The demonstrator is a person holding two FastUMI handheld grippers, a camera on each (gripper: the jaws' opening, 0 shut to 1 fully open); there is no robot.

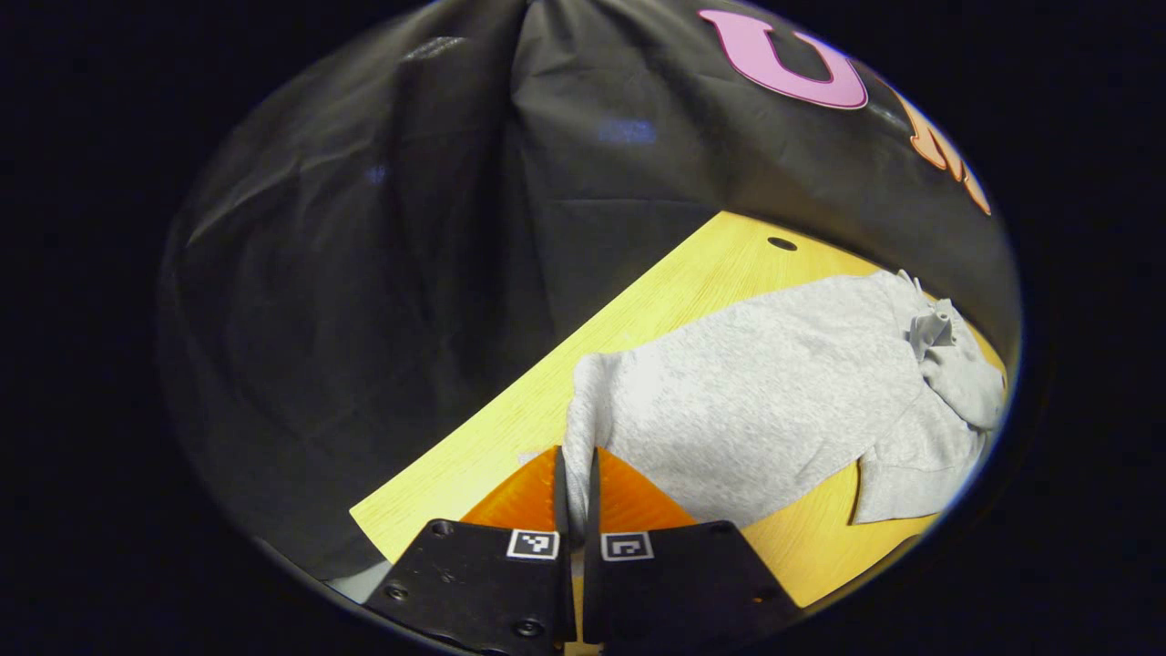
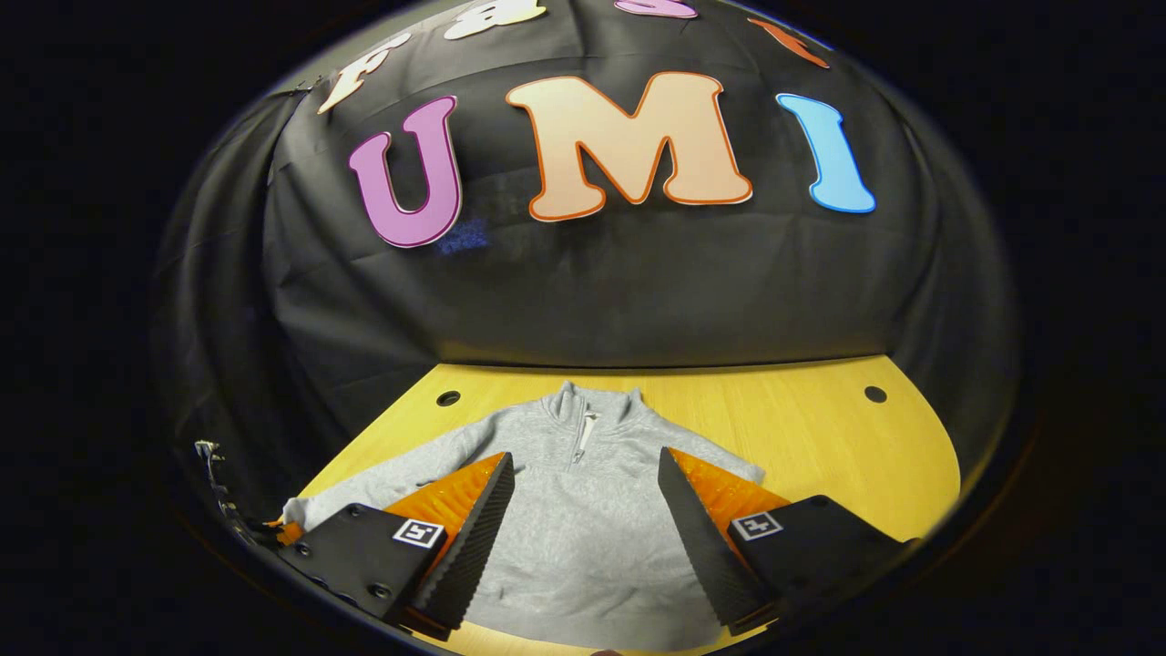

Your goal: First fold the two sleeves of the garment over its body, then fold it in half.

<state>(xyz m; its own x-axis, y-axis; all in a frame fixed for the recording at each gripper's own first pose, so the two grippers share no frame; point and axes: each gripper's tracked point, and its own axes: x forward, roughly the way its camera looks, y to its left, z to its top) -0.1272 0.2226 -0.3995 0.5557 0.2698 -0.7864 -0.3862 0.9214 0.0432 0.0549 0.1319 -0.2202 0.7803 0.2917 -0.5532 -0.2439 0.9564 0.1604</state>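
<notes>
The left gripper (image 1: 575,478) has its two fingers clenched on the cuff end of one sleeve (image 1: 583,410) of the single grey garment (image 1: 765,401), the cloth pinched in the narrow slit between them. In the right gripper view, the right gripper (image 2: 586,492) is released, its two fingers spread wide above the garment's body. The garment (image 2: 583,510) lies flat on the yellow wooden table (image 2: 802,428), its zip collar (image 2: 588,405) pointing toward the black booth wall (image 2: 583,292), long axis running from the collar back toward the right gripper. Two dark round holes (image 2: 447,398) flank the collar, near the table's far edge.
</notes>
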